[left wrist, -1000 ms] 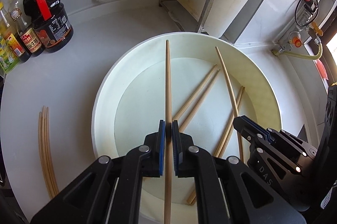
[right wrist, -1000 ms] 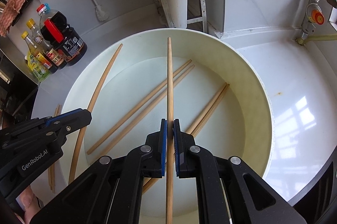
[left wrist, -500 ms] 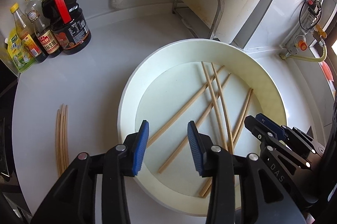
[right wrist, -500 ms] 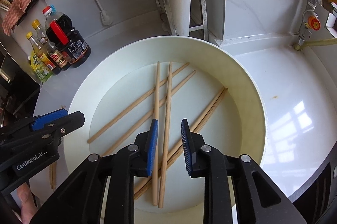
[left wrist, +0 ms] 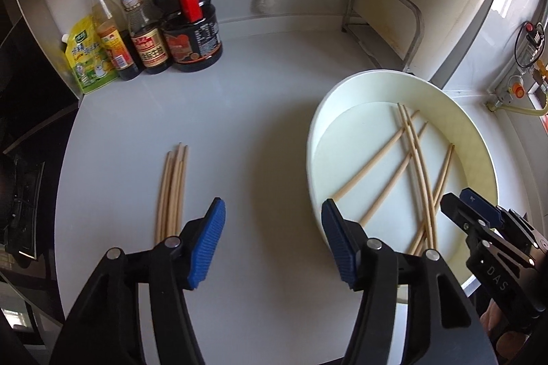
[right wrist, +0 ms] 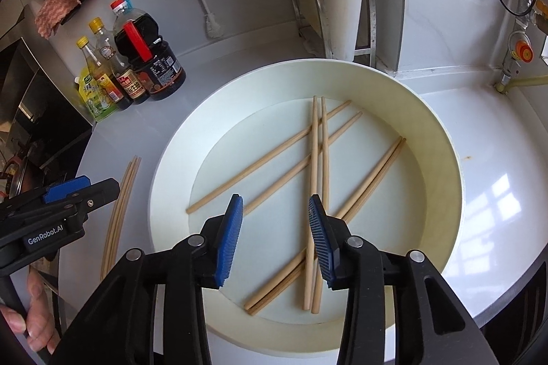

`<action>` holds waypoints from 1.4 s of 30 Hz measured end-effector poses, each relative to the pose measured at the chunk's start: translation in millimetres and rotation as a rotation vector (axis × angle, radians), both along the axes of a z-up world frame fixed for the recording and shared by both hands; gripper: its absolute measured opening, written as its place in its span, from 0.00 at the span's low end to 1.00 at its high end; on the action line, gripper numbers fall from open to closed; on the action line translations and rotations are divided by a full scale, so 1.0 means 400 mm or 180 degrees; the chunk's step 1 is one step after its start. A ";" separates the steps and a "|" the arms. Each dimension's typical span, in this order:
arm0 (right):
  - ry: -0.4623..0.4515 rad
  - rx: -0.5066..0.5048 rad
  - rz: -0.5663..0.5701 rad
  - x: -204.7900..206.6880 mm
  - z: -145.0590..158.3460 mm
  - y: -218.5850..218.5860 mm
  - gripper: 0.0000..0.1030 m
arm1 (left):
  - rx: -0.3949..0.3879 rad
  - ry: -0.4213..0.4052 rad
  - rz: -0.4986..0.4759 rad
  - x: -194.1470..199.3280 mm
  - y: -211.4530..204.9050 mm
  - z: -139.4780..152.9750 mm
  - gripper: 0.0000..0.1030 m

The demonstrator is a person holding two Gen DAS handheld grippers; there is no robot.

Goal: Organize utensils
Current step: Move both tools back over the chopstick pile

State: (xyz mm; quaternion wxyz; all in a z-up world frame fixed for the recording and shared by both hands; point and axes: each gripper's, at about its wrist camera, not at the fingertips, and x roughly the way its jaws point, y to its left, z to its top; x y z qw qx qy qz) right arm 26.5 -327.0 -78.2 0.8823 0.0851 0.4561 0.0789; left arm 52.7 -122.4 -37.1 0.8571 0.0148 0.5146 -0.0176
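Several wooden chopsticks (right wrist: 320, 166) lie crossed inside a round cream basin (right wrist: 441, 138), which the left wrist view shows at the right (left wrist: 479, 145) with its chopsticks (left wrist: 416, 166). A bundle of chopsticks (left wrist: 171, 186) lies side by side on the white counter left of the basin, also seen as the bundle (right wrist: 120, 207) in the right wrist view. My left gripper (left wrist: 272, 241) hangs over the bare counter between bundle and basin, jaws opening, nothing between them. My right gripper (right wrist: 275, 236) is above the basin's near half, jaws opening, empty, chopsticks lying below it.
Sauce and oil bottles (left wrist: 164, 19) and a green pouch (left wrist: 87, 56) stand at the counter's back left. A metal rack (left wrist: 383, 19) leans on the wall behind the basin. Gas fittings (right wrist: 520, 46) sit at the right. A hand (right wrist: 34, 327) holds the left gripper's grip.
Both grippers let go of the chopstick each held; those two now lie in the basin. Both jaws widened. The left gripper swung left, off the basin, over the counter; the right drew back slightly.
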 end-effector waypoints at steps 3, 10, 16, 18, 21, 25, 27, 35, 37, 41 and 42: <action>-0.0004 0.0030 0.0050 -0.019 0.010 0.036 0.39 | 0.0016 -0.0005 0.0092 -0.004 0.061 0.004 0.58; -0.0086 0.0094 0.0222 -0.051 0.042 0.165 0.40 | 0.0129 -0.0087 0.0182 -0.018 0.202 0.007 0.61; -0.0142 0.0112 0.0419 -0.060 0.065 0.310 0.43 | 0.0218 -0.0057 0.0212 -0.035 0.335 -0.021 0.64; -0.0121 0.0094 0.0477 -0.061 0.059 0.357 0.43 | 0.0212 -0.0039 0.0249 -0.036 0.379 -0.032 0.65; -0.0044 0.0060 0.0535 -0.056 0.033 0.423 0.44 | 0.0218 -0.0033 0.0284 -0.040 0.438 -0.045 0.66; 0.0094 0.0033 0.0550 -0.047 -0.022 0.494 0.44 | 0.0245 -0.0018 0.0289 -0.043 0.503 -0.065 0.68; 0.0139 -0.0030 0.0554 -0.044 -0.053 0.526 0.44 | 0.0230 -0.0003 0.0282 -0.041 0.530 -0.081 0.69; 0.0360 -0.0117 0.0435 -0.015 -0.170 0.603 0.44 | 0.0223 0.0111 0.0207 -0.042 0.587 -0.163 0.69; 0.0380 -0.0125 0.0404 -0.007 -0.185 0.614 0.44 | 0.0221 0.0126 0.0187 -0.041 0.592 -0.176 0.69; 0.0412 -0.0195 0.0317 0.004 -0.210 0.630 0.44 | 0.0207 0.0150 0.0132 -0.044 0.601 -0.194 0.69; 0.0424 -0.0211 0.0296 0.005 -0.215 0.632 0.44 | 0.0206 0.0154 0.0113 -0.045 0.602 -0.198 0.69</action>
